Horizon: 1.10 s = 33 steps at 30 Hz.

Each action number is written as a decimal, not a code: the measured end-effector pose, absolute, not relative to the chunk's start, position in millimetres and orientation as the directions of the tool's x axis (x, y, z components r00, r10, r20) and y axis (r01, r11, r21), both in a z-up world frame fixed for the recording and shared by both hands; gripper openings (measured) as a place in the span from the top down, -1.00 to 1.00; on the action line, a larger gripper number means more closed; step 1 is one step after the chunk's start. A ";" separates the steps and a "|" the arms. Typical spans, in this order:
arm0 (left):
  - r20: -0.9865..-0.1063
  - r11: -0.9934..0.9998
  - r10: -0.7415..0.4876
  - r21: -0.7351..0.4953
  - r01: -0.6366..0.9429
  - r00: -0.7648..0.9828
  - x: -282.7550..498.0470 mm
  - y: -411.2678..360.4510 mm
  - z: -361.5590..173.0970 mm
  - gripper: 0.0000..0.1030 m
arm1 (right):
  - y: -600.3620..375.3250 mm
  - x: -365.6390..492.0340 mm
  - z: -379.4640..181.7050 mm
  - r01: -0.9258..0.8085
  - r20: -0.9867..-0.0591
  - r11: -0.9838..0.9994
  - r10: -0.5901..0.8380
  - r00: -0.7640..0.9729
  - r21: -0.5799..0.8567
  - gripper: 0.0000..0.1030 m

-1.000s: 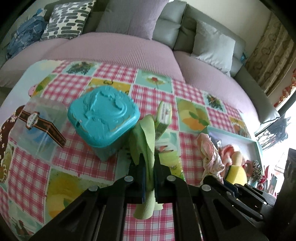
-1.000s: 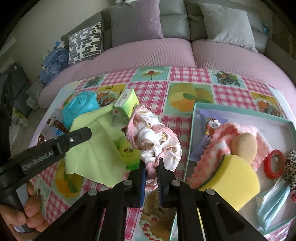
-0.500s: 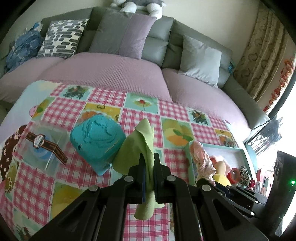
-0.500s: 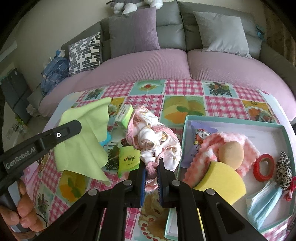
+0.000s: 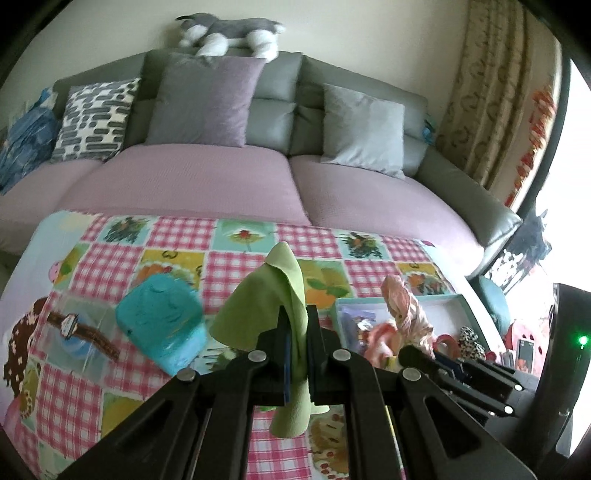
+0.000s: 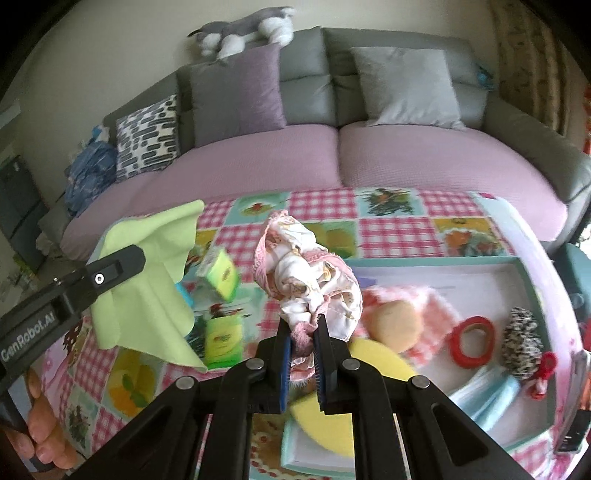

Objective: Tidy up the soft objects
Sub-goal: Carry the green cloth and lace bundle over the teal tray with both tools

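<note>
Closest to us, our left gripper (image 5: 296, 345) is clamped tight on a green cloth (image 5: 258, 314), pinched near one edge so the rest drapes off the table instead of dragging over it. Our right gripper (image 6: 303, 343) is closed on the gathered end of a pink and white frilly garment (image 6: 306, 273), which bunches above the jaws; holding it by a bunched fold gives the pads something thick to bite, a sensible way to carry something so limp. Both soft things are in the air above the checked tablecloth (image 5: 236, 229), the garment near the left edge of the tray (image 6: 436, 261), which we judge to be where soft items are being gathered, since a yellow sponge (image 6: 369, 358), a fluffy pink cloth (image 6: 432, 302) with a tan round thing on it, a red ring (image 6: 469, 339), a spotted scrunchie (image 6: 521, 343) and a light blue face mask (image 6: 491, 395) already lie in it. Left of the tray, on the table, sit two small green packets (image 6: 221, 273) and a turquoise tub (image 5: 162, 325), apparently left out because they are not soft. Beyond the table runs the sofa (image 6: 332, 155) with its pillows, and a plush dog (image 5: 229, 33) lies along its back. The next move likely lowers the garment into the tray's free space, where it could catch on the rim.
</note>
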<state>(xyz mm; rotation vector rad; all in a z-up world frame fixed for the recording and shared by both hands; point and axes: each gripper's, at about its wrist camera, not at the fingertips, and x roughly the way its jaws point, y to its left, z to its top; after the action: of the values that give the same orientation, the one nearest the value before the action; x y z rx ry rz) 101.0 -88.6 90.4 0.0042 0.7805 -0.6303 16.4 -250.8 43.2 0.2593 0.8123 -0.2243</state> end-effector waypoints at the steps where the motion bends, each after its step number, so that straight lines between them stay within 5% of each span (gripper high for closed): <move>1: -0.655 0.812 -0.532 -0.215 0.542 0.536 98.6 -93.5 91.7 0.87 | -255.7 13.8 44.5 0.306 -0.736 0.941 -0.106 0.669 0.143 0.78; 15: -0.662 0.719 -0.577 -0.132 0.682 0.479 71.6 -170.7 105.1 0.87 | -339.8 -25.9 43.9 0.545 -0.744 0.828 -0.281 0.606 0.131 0.78; 33: -0.662 0.593 -0.652 -0.141 0.793 0.370 39.3 -249.6 99.6 0.87 | -390.4 -55.7 27.9 0.660 -0.779 0.740 -0.335 0.530 0.130 0.78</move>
<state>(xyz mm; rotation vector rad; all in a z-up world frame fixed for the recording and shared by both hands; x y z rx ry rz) 39.3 -249.6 99.6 0.2154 0.7428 -0.9358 -55.7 -390.4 27.9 0.4425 0.8143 -0.6174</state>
